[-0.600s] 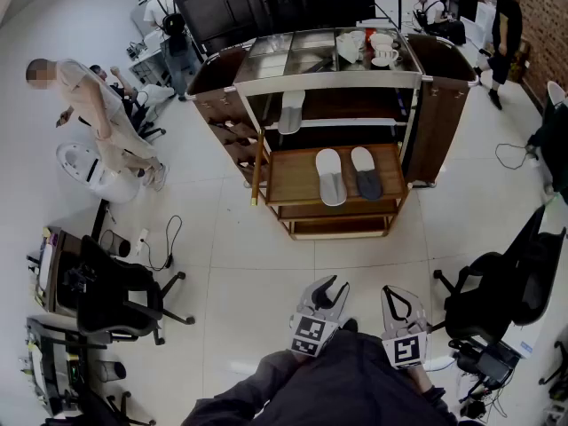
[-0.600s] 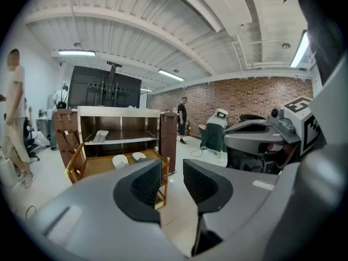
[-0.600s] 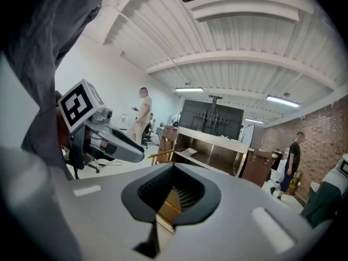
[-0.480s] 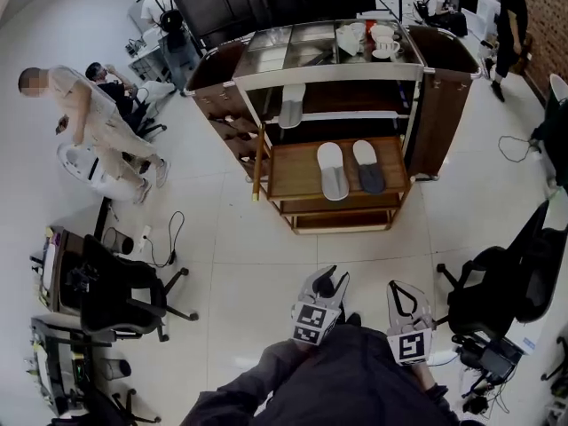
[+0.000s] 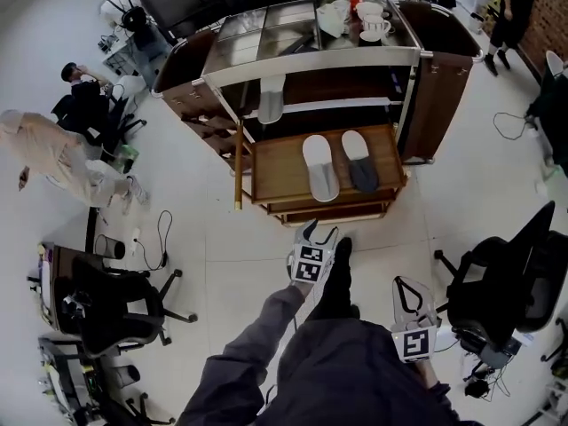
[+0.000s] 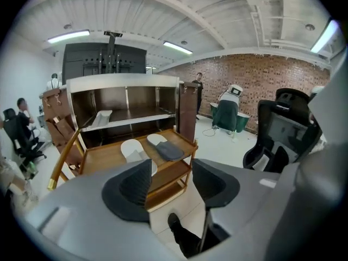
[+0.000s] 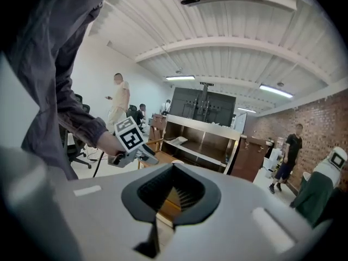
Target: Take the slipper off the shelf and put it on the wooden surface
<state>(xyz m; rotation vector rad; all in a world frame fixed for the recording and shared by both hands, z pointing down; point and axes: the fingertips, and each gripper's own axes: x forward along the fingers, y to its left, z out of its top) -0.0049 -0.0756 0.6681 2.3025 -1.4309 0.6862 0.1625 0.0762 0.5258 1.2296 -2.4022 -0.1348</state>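
A white slipper (image 5: 271,98) lies on the cart's steel shelf (image 5: 355,106), also seen as a pale slipper (image 6: 102,116) in the left gripper view. Below it, the wooden surface (image 5: 277,174) carries a white slipper (image 5: 319,167) and a grey slipper (image 5: 358,160) side by side. My left gripper (image 5: 320,230) is held out just short of the wooden surface's front edge. Its jaws stand open with nothing between them (image 6: 171,186). My right gripper (image 5: 401,284) hangs back by my body, shut and empty (image 7: 156,217).
Cups (image 5: 371,27) stand on the cart's top. Office chairs (image 5: 497,282) flank me on both sides, and cables (image 5: 160,238) trail on the white floor at left. People stand and sit at the far left (image 5: 53,153) and far right (image 5: 510,7).
I have stepped closer to the cart. My left gripper has reached forward toward the wooden surface, still open. The right gripper stays back near my body.
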